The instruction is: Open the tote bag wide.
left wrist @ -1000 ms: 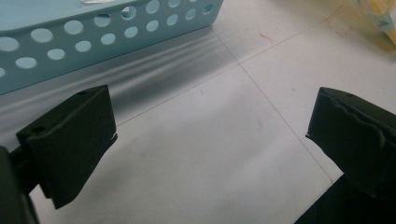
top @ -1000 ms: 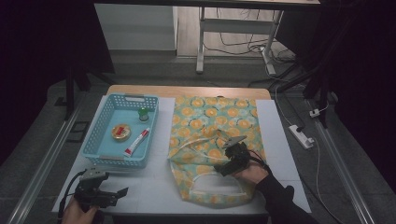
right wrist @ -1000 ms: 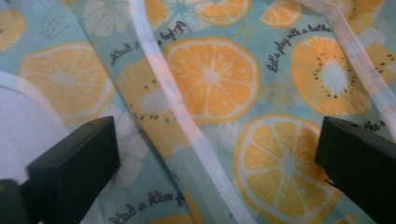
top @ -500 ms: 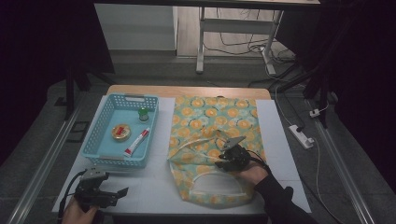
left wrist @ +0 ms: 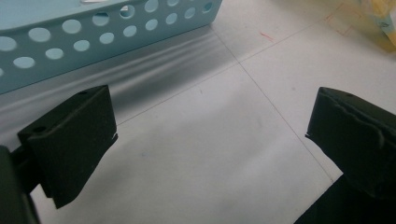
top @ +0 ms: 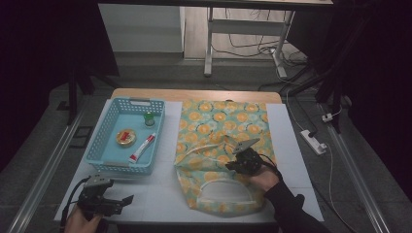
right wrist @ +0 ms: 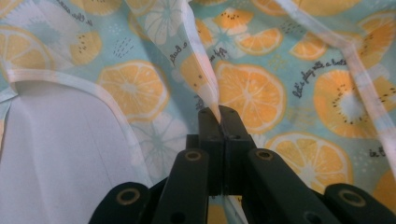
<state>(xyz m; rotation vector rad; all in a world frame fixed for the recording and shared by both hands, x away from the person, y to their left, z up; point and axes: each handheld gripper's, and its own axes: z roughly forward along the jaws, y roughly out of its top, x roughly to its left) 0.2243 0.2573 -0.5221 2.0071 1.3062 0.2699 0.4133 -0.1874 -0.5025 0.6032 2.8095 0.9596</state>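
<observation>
Two fingers of the right gripper (right wrist: 218,114) have just been closing and are now clenched together on a raised fold of the fruit-print cloth bag (top: 223,131), which lies flat on the white table (top: 160,194) with its white-trimmed mouth toward the person. In the right gripper view the pinched fold rises as a ridge straight out from the fingertips, its white binding (right wrist: 198,56) running away from them; bare table shows to the left of the fingers beyond the curved trimmed edge (right wrist: 93,88) of the bag, and printed cloth lies to their right. In the high view the right gripper (top: 243,158) sits over the middle of the bag, with the looped white handle (top: 226,191) between the fingers and the person. Both fingers (left wrist: 74,135) of the left gripper (top: 127,200) are released, standing wide apart with nothing between them and bare table under and ahead of them. Ahead and to the left of these fingers stands the perforated wall of the blue basket (left wrist: 93,42), near but apart; a corner of the bag (left wrist: 380,25) lies far ahead to their right. Open table separates the left fingers from the bag.
</observation>
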